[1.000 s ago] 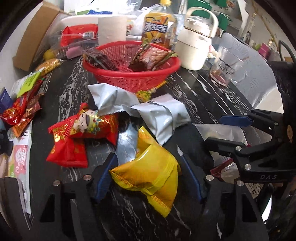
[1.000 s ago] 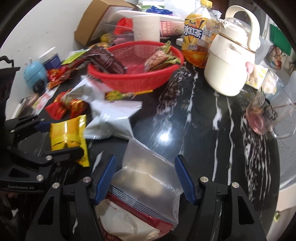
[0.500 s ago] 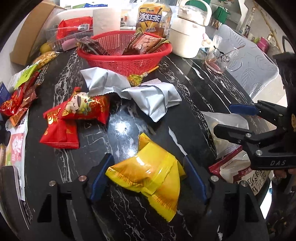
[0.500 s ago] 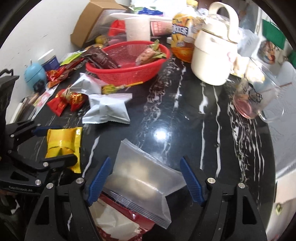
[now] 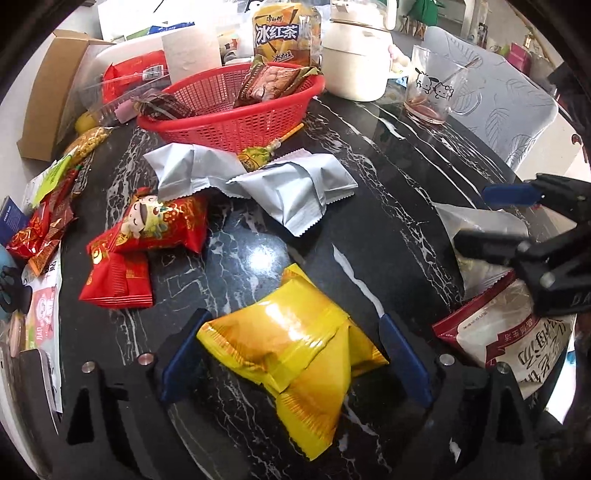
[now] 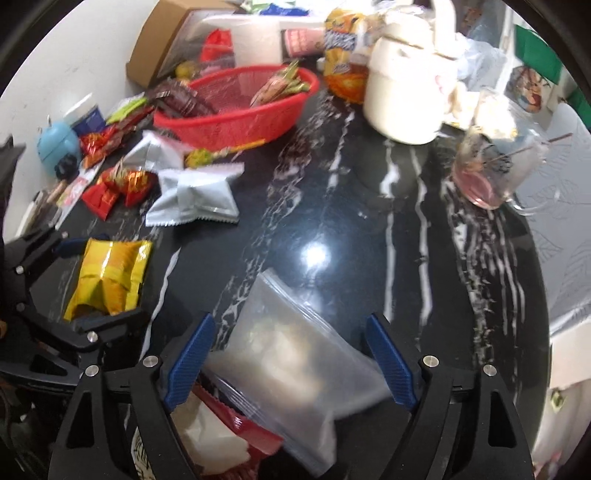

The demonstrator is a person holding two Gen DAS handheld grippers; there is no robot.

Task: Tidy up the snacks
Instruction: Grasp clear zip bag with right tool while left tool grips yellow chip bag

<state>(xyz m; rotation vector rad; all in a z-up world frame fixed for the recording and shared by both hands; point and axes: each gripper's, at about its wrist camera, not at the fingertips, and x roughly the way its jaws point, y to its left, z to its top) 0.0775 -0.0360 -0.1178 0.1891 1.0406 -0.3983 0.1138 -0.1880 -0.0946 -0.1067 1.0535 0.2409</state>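
Snacks are lying scattered across the black, white-veined marble table [image 5: 399,206] while we are holding both grippers low over its near edge. We are keeping our left gripper [image 5: 295,354] wide apart around a crinkled yellow foil snack packet [image 5: 291,343]; its jaws have just been opening, and the packet is lying flat on the table between the blue pads [image 5: 181,354], the left pad sitting right against its corner and the right pad standing clear, so neither is pinching it. We are keeping our right gripper [image 6: 288,365] spread wide too, its jaws likewise just having been opening, with a clear zip-seal plastic bag [image 6: 295,362] resting loose between the fingers on top of a red-and-white flour-like pouch [image 6: 221,443]. Farther back, a red plastic mesh basket [image 5: 236,122] is standing on the table, already holding a brown wrapped biscuit pack [image 5: 266,81] and a dark brown wrapper [image 5: 159,107] leaning over its rim. Two silver foil pouches [image 5: 295,188] are lying just in front of the basket with a small lollipop [image 5: 258,157] between them, and two red festive packets [image 5: 147,236] are overlapping to their left. Behind the basket we are seeing an iced-tea bottle [image 5: 284,33], a cream kettle [image 5: 358,55] and a glass cartoon mug [image 5: 436,88].
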